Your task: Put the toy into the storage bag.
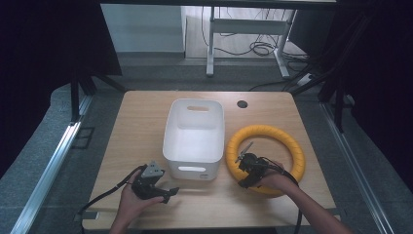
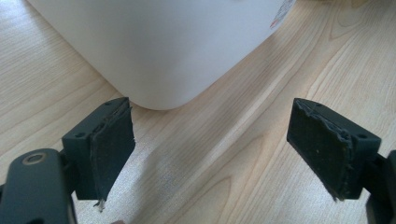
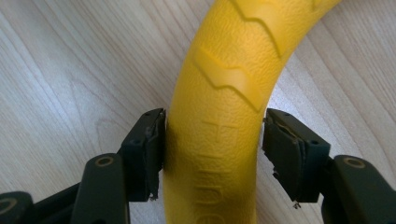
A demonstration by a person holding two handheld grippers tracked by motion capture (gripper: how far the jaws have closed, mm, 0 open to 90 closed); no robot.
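The right gripper point(image 3: 212, 154) sits at the near side of the yellow ring point(image 3: 229, 93). Its two black jaws stand on either side of the ring's fat tube. The jaw on the left of the right gripper view touches the ring. The other jaw has a thin gap beside it, so the gripper is around the ring but does not look squeezed tight yet. The ring lies flat on the wooden table point(image 1: 136, 126). In the high view, the ring point(image 1: 287, 141) rests just to the right of the white bin point(image 1: 195, 129), and the right gripper point(image 1: 246, 170) is at its near left part.

The left gripper point(image 2: 210, 144) has its jaws spread wide with nothing between them. It is low over the bare table and points at a rounded corner of the bin point(image 2: 163, 51). In the high view, the left gripper point(image 1: 158, 187) waits close to the bin's near left corner.

The bin looks empty inside. So the job seems to be only starting. The ring is not lifted yet. What is left is likely to pinch the ring, pick it up and maybe put it in the bin.
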